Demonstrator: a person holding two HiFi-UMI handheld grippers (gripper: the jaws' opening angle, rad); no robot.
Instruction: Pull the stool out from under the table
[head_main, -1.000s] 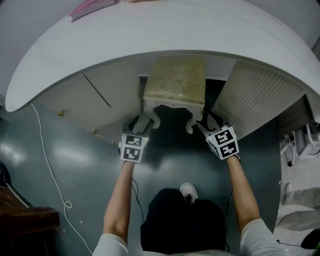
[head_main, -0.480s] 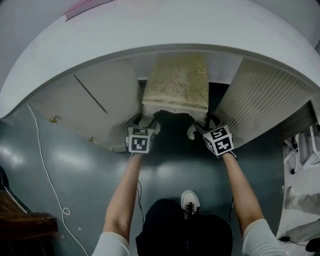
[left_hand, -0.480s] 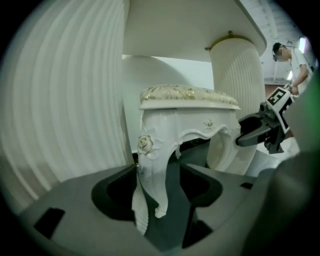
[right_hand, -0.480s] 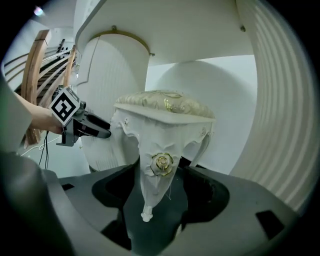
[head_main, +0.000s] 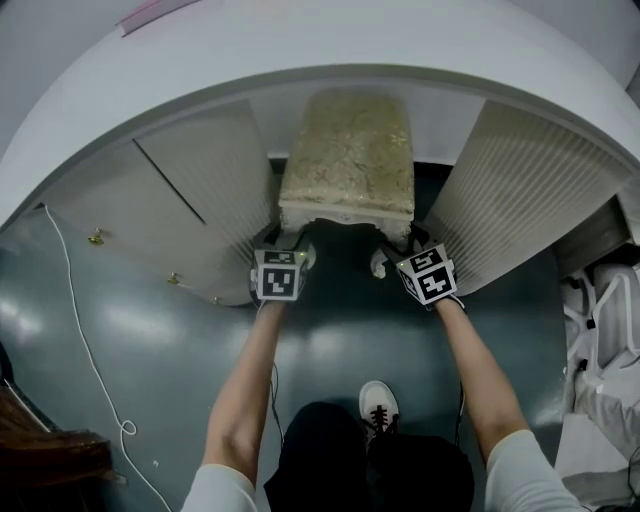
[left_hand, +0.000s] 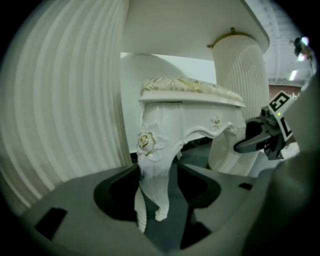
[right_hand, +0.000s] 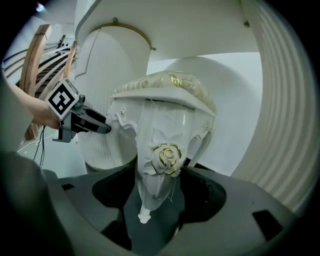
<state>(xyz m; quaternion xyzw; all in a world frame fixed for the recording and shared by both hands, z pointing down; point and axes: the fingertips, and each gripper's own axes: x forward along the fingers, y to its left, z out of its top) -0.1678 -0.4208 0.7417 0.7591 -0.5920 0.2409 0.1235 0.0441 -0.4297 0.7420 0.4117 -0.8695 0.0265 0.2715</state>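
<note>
Straddling the front legs (left_hand: 152, 165) of the stool (head_main: 347, 150), the left gripper (left_hand: 159, 192) and right gripper (right_hand: 159, 192) are to be clenched evenly before pulling (left jaws just narrowing, right's just widened, neither gripping yet).

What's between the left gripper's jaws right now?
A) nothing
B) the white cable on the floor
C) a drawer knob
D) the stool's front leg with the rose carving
D: in the left gripper view the stool's carved front leg stands between the jaws of the left gripper; the jaws have just been closing a little but are still spread, not clamped on it.
</note>
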